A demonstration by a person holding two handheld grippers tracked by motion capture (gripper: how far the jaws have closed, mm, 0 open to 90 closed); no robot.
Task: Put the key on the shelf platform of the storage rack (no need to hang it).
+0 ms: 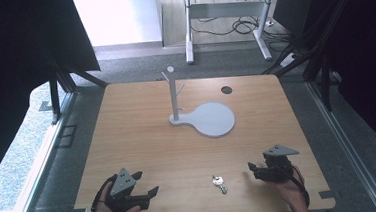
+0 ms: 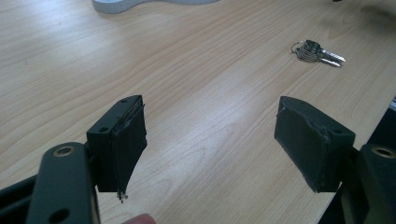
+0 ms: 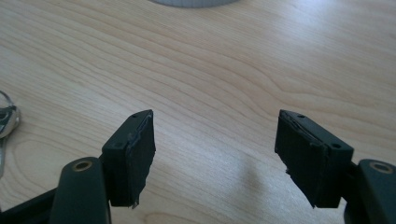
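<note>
We saw the wooden table first, then the grey stand with its pegged post, set well ahead of both sets of fingers, likely as a hanging place. Our left gripper and right gripper rested near the front edge, jaws spread wide and empty. The keys lay flat between them, nearer the right fingers, untouched.

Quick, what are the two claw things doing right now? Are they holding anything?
Left gripper: open, jaws wide apart, holding nothing.
Right gripper: open, jaws wide apart, holding nothing.
</note>
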